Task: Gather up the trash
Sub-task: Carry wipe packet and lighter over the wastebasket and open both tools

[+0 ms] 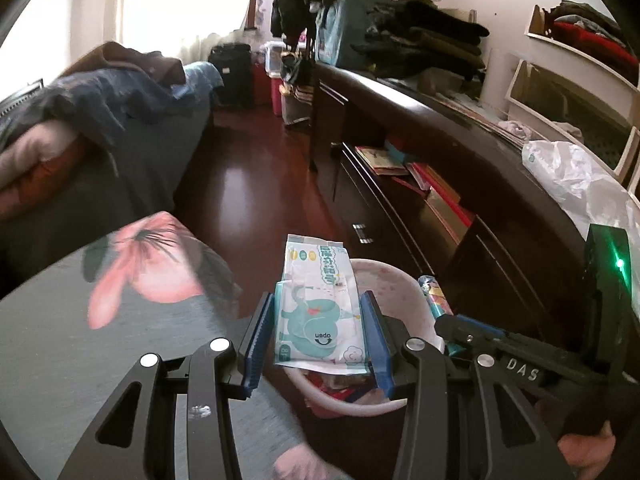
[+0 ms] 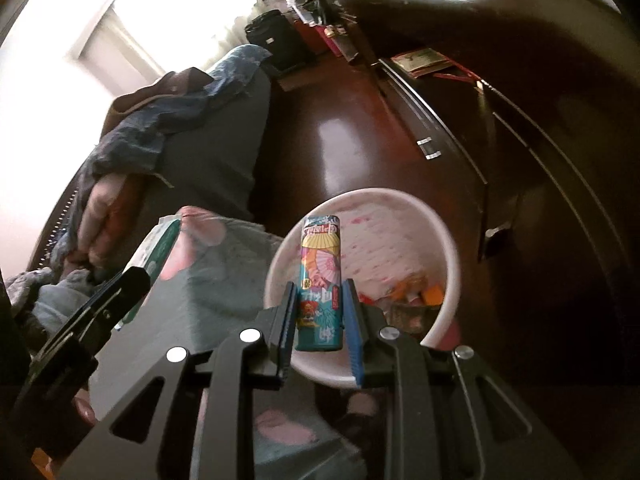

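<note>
At the bottom centre of the left wrist view we see our left gripper (image 1: 318, 332) clenched on a wet-wipes packet (image 1: 318, 300), its blue pads pressing both long sides; the packet, printed with a teal elephant, points up the frame. Just behind and beneath it lies the pale pink rim of a waste bin (image 1: 396, 280), with bits of coloured wrapping inside. To the lower right our right gripper (image 1: 460, 326) comes in from the side, holding a teal tube (image 1: 434, 300) just beside the bin's rim.

In the right wrist view that right gripper (image 2: 320, 320) sits at the bottom centre, grasping the tube (image 2: 322, 280) by its lower half; the tube stands upright in the frame, its top over the open waste bin (image 2: 440, 232). Orange and red scraps lie in the bin's lower right part. At the left edge the left gripper (image 2: 136, 276) shows dark, the packet (image 2: 160, 248) edge-on in it.

Left of both grippers spreads a grey cloth with a pink flower (image 1: 148, 268). Beyond the bin runs the glossy red-brown floor (image 1: 248, 168), with a dark bed (image 1: 152, 152) piled with blue bedding on the left and a long dark cabinet (image 1: 440, 152) on the right. A white plastic bag (image 1: 568, 164) rests on the cabinet top. At the far end stands a black suitcase (image 1: 230, 72) beneath the bright window (image 1: 180, 4).
</note>
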